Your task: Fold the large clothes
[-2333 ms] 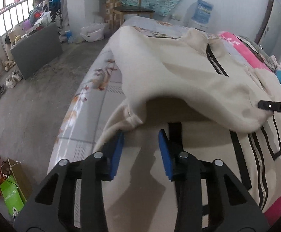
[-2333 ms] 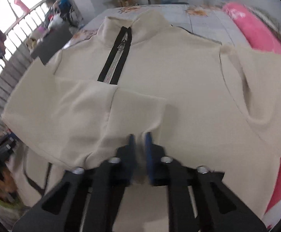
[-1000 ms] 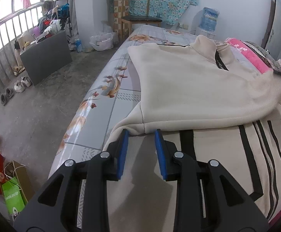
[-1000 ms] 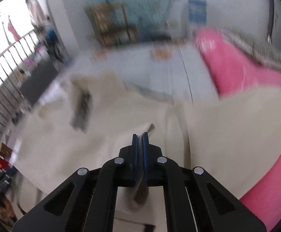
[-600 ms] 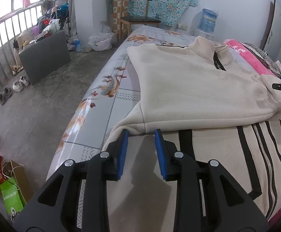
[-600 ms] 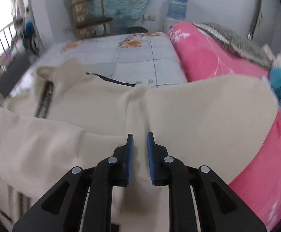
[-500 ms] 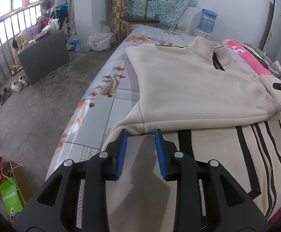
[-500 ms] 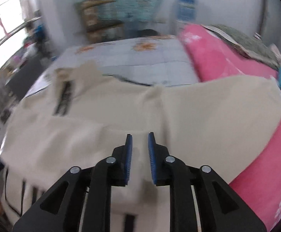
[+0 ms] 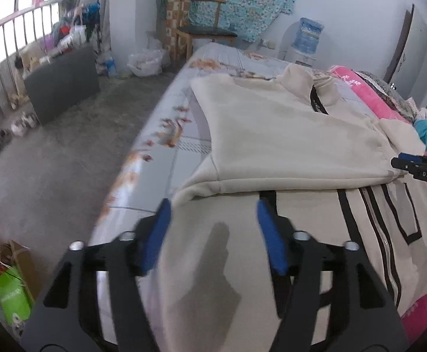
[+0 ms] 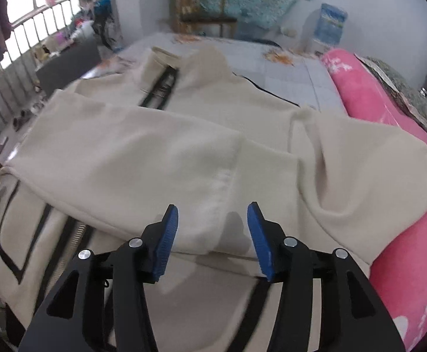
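1. Across the bed [image 9: 166, 135] lies a cream jacket [image 9: 287, 135], spread flat, its black zipper [image 10: 160, 88] running down from the stand-up collar at the far end.
2. One sleeve [image 10: 143, 164] of the jacket is folded across the chest, its cuff end lying just ahead of the right tool [image 10: 212, 234].
3. Below the folded sleeve the jacket's lower front shows black stripes and a black rectangular outline [image 9: 410, 214].
4. The other sleeve [image 10: 369, 176] of the jacket drapes toward a pink blanket [image 10: 389, 102] that lies along that side of the jacket.
5. The left tool [image 9: 213, 228] hovers over the jacket's near hem, by the corner where the folded sleeve meets the body; its blue-padded jaws have just been opening and stand wide apart with no cloth pinched between them.
6. The right tool's jaws have likewise just been opening; they stand apart above the sleeve's cuff, with the fabric lying loose beneath and nothing clamped.
7. From the left wrist view, the right tool's tip [image 9: 419, 170] shows at the far edge of the jacket, beside the folded sleeve's end.
8. Beyond the jacket's collar stand a wooden chair [image 9: 204, 32] and a water jug [image 9: 309, 36] against the wall.
9. Off the jacket's left side, on the floor, a dark board [image 9: 63, 82] leans near a railing [image 9: 16, 38].
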Motion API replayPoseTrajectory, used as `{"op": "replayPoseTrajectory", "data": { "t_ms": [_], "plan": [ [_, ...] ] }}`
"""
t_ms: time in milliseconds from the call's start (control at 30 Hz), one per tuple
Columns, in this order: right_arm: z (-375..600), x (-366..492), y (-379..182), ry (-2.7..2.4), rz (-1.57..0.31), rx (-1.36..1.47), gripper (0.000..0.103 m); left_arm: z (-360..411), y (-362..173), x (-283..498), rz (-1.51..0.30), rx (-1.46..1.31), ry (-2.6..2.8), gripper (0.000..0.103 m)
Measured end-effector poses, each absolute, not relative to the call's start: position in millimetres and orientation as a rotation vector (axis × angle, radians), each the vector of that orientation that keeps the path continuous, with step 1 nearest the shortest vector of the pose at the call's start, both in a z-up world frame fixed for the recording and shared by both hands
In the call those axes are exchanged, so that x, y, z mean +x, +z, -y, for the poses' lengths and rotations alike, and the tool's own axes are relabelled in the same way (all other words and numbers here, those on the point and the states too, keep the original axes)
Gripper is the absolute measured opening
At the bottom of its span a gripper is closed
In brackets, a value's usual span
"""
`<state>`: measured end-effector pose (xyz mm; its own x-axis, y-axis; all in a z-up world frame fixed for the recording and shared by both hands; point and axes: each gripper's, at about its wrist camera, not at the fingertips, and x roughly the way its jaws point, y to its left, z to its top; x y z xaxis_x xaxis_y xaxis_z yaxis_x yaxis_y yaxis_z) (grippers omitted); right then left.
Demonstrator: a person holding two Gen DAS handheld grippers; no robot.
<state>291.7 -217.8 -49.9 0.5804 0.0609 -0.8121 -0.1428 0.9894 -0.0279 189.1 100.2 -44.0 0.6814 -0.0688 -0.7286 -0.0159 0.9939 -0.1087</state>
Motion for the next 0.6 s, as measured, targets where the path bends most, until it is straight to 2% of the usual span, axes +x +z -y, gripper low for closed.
{"op": "replayPoseTrajectory", "data": {
  "t_ms": [167, 333, 433, 600],
  "plan": [
    [209.6, 298.1, -73.5, 0.076, -0.969, -0.124, 0.062, -96.4, -14.0, 180.2, -0.830, -0.051, -0.012, 0.073],
    [202.4, 294.4, -61.7, 0.049, -0.942, -0.091, 0.062, -72.7, 13.5, 199.0, -0.817, 0.027, -0.045, 0.081],
    [200.7, 294.2, -59.7, 0.043, -0.917, -0.073, 0.063, -50.1, 14.5, 224.2, -0.842, 0.057, -0.091, 0.084],
    [202.2, 305.7, -76.6, 0.014, -0.937, -0.055, 0.071, -1.5, -17.6, 278.1, -0.926, 0.163, -0.116, 0.084]
  ]
}}
